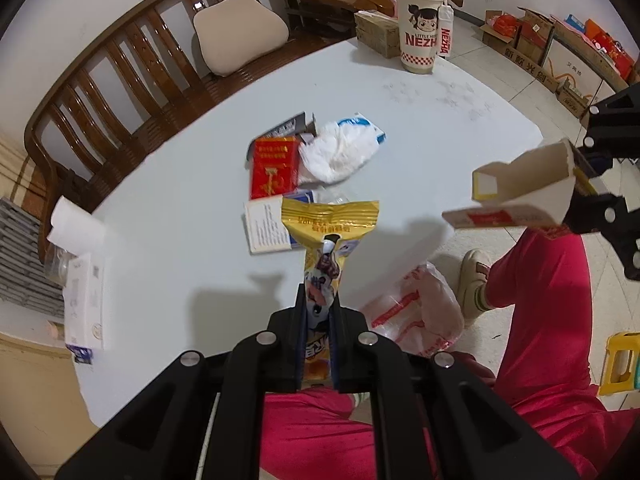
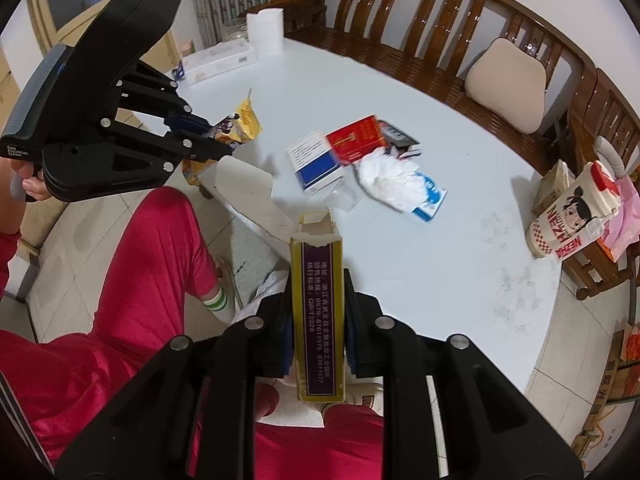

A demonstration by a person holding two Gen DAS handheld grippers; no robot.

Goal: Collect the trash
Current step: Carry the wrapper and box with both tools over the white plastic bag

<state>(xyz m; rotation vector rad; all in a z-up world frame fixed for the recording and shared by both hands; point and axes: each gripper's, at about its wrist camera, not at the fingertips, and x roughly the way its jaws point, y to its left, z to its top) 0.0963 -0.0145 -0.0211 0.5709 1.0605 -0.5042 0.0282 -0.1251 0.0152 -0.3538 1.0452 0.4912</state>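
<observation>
My left gripper (image 1: 319, 296) is shut on a yellow snack wrapper (image 1: 329, 216), held above the near edge of the pale table (image 1: 420, 120). My right gripper (image 2: 318, 280) is shut on an open yellow and purple carton (image 2: 318, 320), which shows at the right of the left wrist view as a torn carton (image 1: 520, 184). A pile of trash lies mid-table: a red box (image 1: 274, 168), crumpled white tissue (image 1: 340, 152) and a blue and white box (image 1: 266, 226). A white plastic bag with red print (image 1: 420, 312) sits on the floor below the table edge.
A tall Nezha cup (image 1: 418, 28) stands at the table's far edge; a paper roll (image 1: 76, 228) and a white box (image 1: 86, 300) at its left. A wooden bench with a cushion (image 1: 240, 32) curves behind. The person's red-trousered legs (image 1: 540, 300) and a yellow stool (image 1: 620, 360) are near the bag.
</observation>
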